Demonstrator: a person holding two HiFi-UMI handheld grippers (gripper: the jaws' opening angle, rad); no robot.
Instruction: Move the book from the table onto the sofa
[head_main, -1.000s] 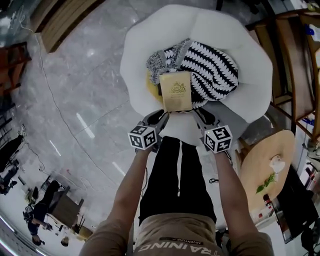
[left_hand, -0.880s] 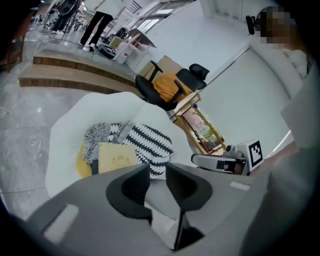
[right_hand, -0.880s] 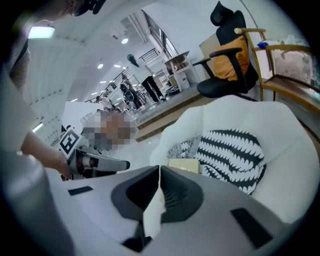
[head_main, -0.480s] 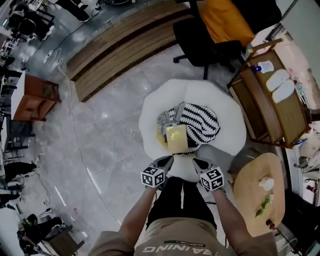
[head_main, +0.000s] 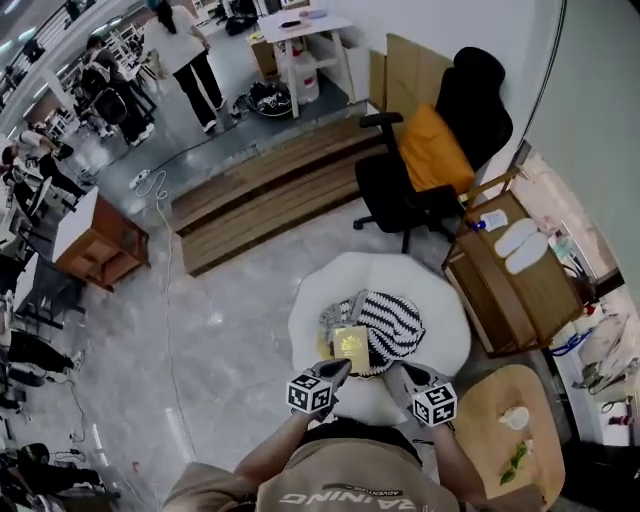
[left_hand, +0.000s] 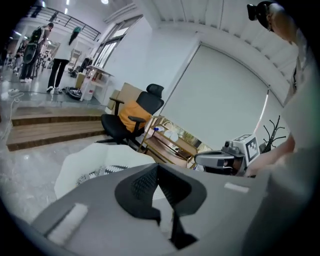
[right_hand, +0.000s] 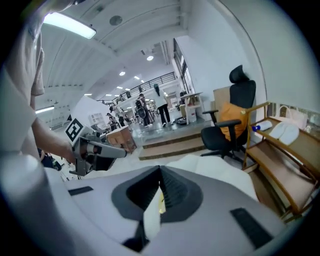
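My forearms were mostly cut off at the bottom edge, both reaching forward and angled down. Left hand-held gripper (head_main: 336, 368): jaws shut, nothing in them. Right hand-held gripper (head_main: 404, 370): same, shut and empty. Just beyond, the book (head_main: 350, 347) lay on the white sofa (head_main: 440, 310), overlapping the striped cushion (head_main: 395, 325).

A grey polished stone floor (head_main: 230, 330) carries a white lobed sofa (head_main: 450, 335) and, just beside it at the lower right of the head view, a round pale wooden table (head_main: 490, 445). On the sofa's seat lies a black-and-white zigzag knit cushion (head_main: 395, 325), and a yellow hardcover book (head_main: 350, 348) lies flat, overlapping the cushion's near left edge. The table top bears a small white object (head_main: 514, 417) and, apart from it, a green leafy sprig (head_main: 515, 462).
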